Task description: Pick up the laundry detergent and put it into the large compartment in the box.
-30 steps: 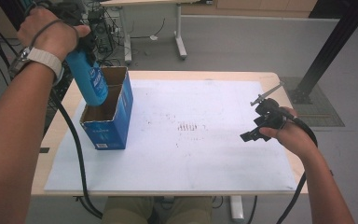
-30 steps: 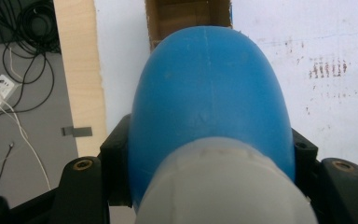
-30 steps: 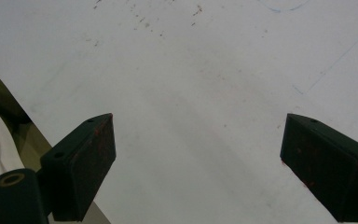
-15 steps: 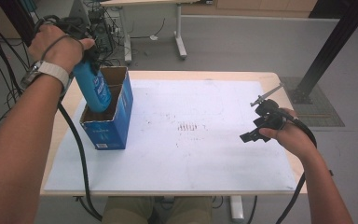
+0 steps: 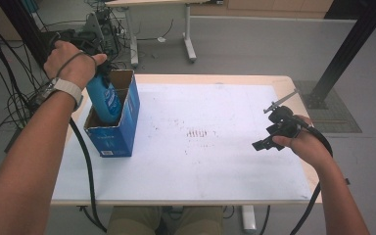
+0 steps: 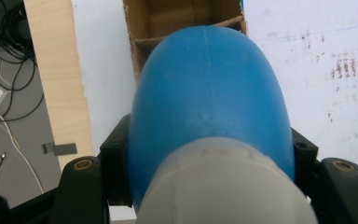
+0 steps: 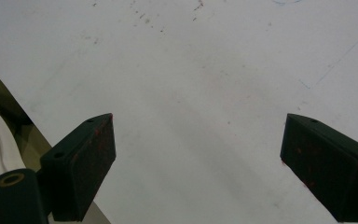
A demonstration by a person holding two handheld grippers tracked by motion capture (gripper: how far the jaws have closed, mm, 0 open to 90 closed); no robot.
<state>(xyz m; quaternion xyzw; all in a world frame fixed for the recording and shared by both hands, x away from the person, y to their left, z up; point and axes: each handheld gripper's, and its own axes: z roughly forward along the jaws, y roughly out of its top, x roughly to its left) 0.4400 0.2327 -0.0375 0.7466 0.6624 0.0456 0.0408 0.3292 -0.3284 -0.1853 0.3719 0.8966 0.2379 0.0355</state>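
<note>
A blue bottle (image 5: 105, 100) with a pale cap end hangs upright, its lower part inside the open blue cardboard box (image 5: 122, 129) at the table's left. My left gripper (image 5: 100, 73) is shut on the bottle's upper part. In the left gripper view the bottle (image 6: 209, 93) sits between both black jaws of the left gripper (image 6: 209, 154), above the box's brown inside (image 6: 168, 18). At the table's right, my right gripper (image 5: 269, 142) is held low over the white sheet. Its jaws (image 7: 198, 158) stand wide open with nothing between them.
A white, lightly stained sheet (image 5: 215, 161) covers the wooden table top. Cables (image 5: 10, 98) hang and lie on the floor at the left. A black post (image 5: 345, 54) rises beyond the right corner. Another table's legs (image 5: 188, 34) stand behind.
My left hand has come down with the bottle, so the bottle's base has sunk from above the box into it. The right hand has kept still.
</note>
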